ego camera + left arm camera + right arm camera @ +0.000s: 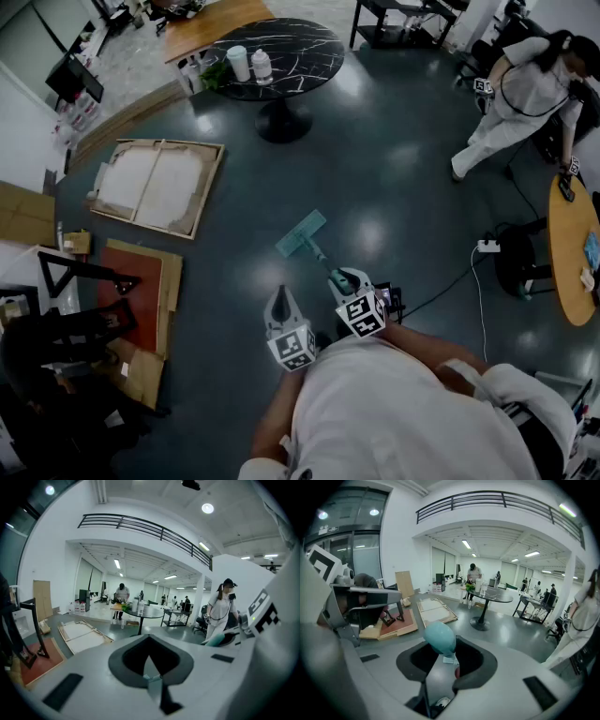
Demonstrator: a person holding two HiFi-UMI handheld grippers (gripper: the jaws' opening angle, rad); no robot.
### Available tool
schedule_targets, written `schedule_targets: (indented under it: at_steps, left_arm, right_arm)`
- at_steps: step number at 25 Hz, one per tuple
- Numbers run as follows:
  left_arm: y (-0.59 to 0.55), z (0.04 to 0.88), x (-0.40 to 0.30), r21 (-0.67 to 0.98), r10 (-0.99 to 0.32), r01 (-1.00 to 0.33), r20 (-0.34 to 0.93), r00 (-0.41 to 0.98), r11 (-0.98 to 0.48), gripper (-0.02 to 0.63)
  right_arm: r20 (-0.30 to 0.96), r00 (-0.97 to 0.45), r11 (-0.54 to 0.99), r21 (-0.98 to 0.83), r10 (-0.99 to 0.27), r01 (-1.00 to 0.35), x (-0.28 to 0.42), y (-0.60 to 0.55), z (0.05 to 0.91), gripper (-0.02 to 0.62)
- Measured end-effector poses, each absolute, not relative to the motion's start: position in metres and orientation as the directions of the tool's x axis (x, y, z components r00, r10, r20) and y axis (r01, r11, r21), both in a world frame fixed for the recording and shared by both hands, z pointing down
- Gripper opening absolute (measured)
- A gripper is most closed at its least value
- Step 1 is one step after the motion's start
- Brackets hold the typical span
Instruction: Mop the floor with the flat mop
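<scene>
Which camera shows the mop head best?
The head view: the mop head lies flat on the floor. The right gripper view shows only the teal end of the handle, in its jaws; the left gripper view shows no mop head.

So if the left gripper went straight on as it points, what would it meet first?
Free at first, over bare floor; the left gripper seems aimed at the round black table, well ahead, though depth is unclear.

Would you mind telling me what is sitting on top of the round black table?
A white cylindrical container, a clear bottle and some green leaves stand near the table's left edge. The leaves hide whatever holds them.
</scene>
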State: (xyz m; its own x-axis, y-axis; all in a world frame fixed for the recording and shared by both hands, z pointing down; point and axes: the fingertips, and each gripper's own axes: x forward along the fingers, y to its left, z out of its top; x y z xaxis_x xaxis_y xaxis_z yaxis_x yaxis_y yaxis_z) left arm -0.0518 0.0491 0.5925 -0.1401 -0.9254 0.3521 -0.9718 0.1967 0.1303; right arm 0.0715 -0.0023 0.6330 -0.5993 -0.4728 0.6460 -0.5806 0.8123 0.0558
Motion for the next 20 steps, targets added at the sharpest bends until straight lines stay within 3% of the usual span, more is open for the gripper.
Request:
schedule_targets:
  at_steps: [20]
  left_arm:
    - [0.049,0.597,-0.057,0.135,-0.921,-0.968,0.360,-0.150,0.211,0.005]
  right_arm:
    - [0.685,-0.575,0.818,0.056,-0.448,-0.572,0.089,0.008,0.640,0.114]
